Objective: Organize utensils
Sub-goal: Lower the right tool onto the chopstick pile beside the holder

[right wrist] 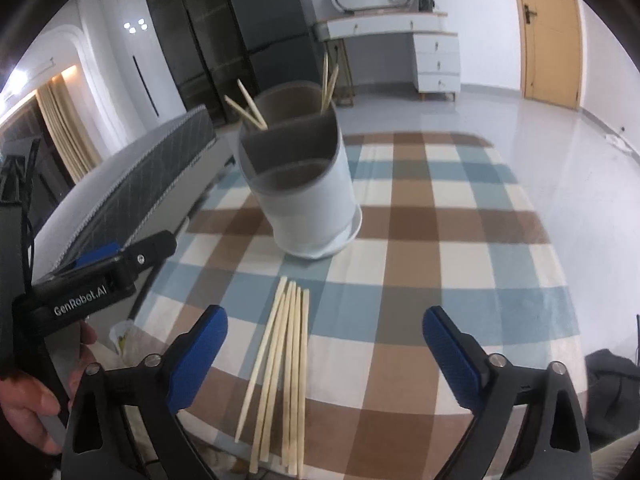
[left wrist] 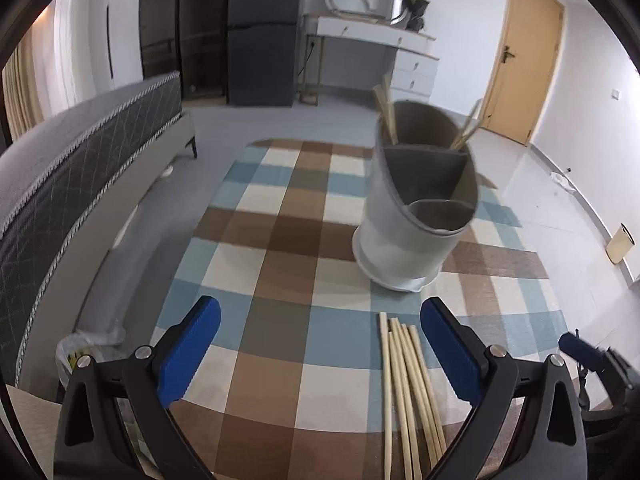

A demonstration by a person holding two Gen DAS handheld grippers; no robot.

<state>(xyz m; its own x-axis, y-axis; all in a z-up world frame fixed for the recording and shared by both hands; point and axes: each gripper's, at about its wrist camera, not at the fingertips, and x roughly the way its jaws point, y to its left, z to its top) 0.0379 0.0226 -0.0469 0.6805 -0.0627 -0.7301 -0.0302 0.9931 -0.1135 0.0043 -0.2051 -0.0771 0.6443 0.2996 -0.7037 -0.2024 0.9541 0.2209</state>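
A pale grey utensil holder (left wrist: 412,216) (right wrist: 304,200) with three compartments stands on a checked tablecloth (left wrist: 280,240) (right wrist: 440,220). Chopsticks lean in its rear compartment (left wrist: 386,114) (right wrist: 330,84). Several loose wooden chopsticks (left wrist: 404,392) (right wrist: 280,364) lie side by side near the table's front edge. My left gripper (left wrist: 320,344) hovers open above the cloth, with the loose chopsticks near its right finger. My right gripper (right wrist: 326,348) is open too, and the chopsticks lie below its gap, nearer the left finger. Neither holds anything.
A grey mattress (left wrist: 80,152) (right wrist: 140,184) runs along the table's left side. A plastic bag (left wrist: 88,344) lies on the floor by the table's front left corner. A white desk (left wrist: 372,44) and a wooden door (left wrist: 524,64) stand at the back.
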